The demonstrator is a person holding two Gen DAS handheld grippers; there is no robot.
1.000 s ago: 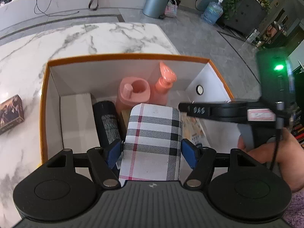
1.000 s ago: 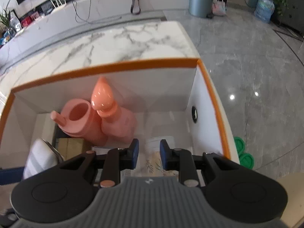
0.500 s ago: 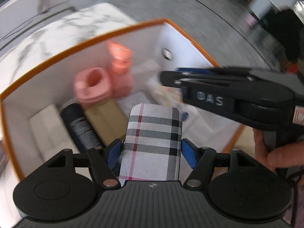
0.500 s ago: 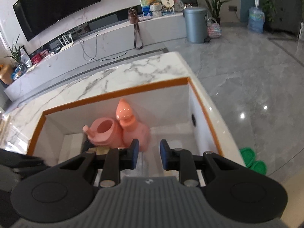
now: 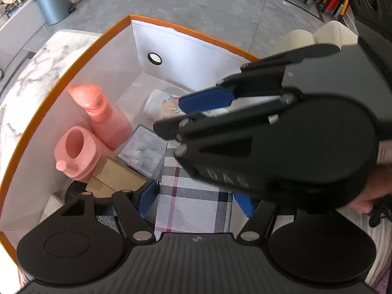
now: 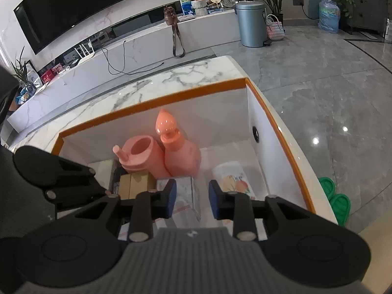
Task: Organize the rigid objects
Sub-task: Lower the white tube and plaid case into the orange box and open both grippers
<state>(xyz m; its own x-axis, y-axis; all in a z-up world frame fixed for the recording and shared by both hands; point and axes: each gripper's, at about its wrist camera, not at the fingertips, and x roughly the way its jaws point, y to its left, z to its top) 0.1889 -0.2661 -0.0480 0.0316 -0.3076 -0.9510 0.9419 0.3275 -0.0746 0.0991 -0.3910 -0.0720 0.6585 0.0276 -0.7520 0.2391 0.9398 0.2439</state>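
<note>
Left gripper (image 5: 194, 199) clamped on the plaid case (image 5: 193, 203), blue pads pressing both its sides. Case hangs over the near end of the orange-rimmed box (image 5: 188, 30), its far end covered by the right gripper.

Right gripper (image 6: 191, 199) is released, nothing between the pads, poised above the box interior. In the left view it crosses just ahead of and above the left gripper, from the right.

Box sits on the marble desk (image 6: 137, 93). Contents, from the left gripper:
- pink bottle (image 5: 105, 117) upright, ahead-left against the far wall
- pink cup (image 5: 76, 152) just left of the bottle, touching it
- tan carton (image 5: 115, 176) directly ahead of the left pad
- clear box (image 5: 143, 149) just ahead, between carton and bottle
- white printed tub (image 5: 161, 105) lying on its side farther ahead, partly behind the right gripper's blue pad

From the right gripper: the tub (image 6: 232, 178) sits just ahead-right, the clear box (image 6: 186, 191) under the gap, bottle and cup ahead-left.
</note>
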